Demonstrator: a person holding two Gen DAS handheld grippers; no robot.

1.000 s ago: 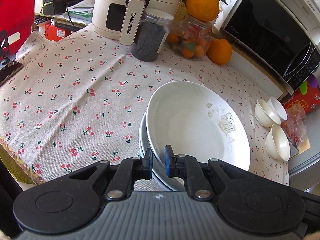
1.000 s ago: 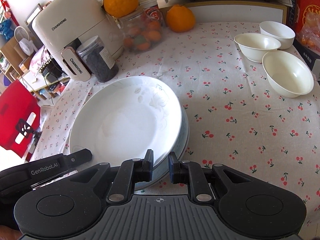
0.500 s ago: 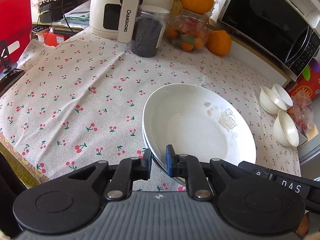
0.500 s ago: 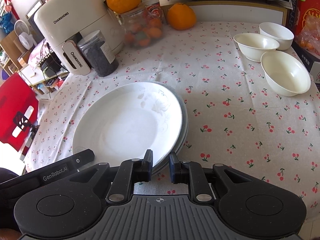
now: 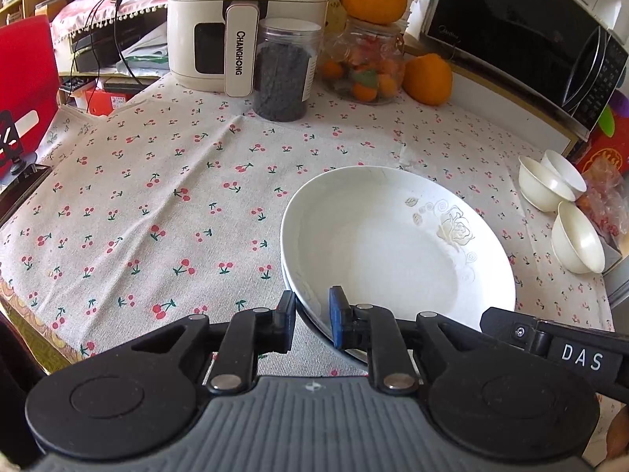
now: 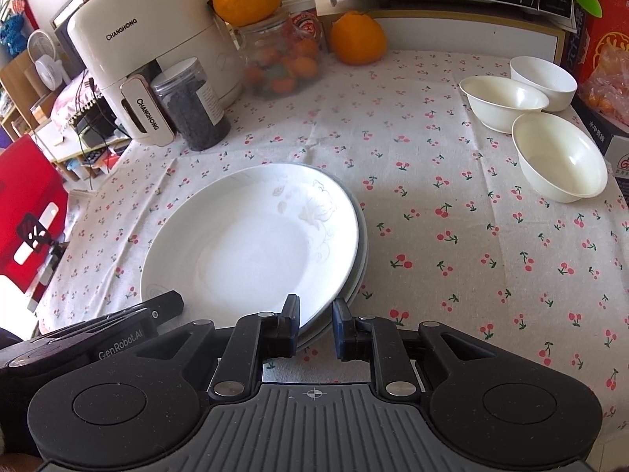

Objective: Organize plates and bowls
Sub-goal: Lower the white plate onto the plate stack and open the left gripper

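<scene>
A white plate with a pale rose print (image 5: 393, 251) (image 6: 251, 251) lies flat on top of the other plates (image 6: 363, 247) on the cherry-print tablecloth (image 5: 157, 196). My left gripper (image 5: 312, 316) is at the near-left rim. Its jaws are opening; the rim is between them, with a gap at the blue pad. My right gripper (image 6: 314, 318) is shut on the top plate's near-right rim. Each gripper's black body shows in the other's view. Three cream bowls (image 6: 558, 157) stand together at the far right, one of them partly behind another.
Along the back stand a cream air fryer (image 5: 243, 19), a jar of dark grains (image 5: 283, 74), a glass jar (image 5: 365, 63) topped by an orange, and a black microwave (image 5: 523, 35). A red box (image 6: 605, 39) is beside the bowls. A red chair (image 5: 23, 70) is off the left edge.
The top plate was tilted above the stack and now rests nested flat on it. My left jaws have widened around the rim. The right gripper's body has come into the left wrist view.
</scene>
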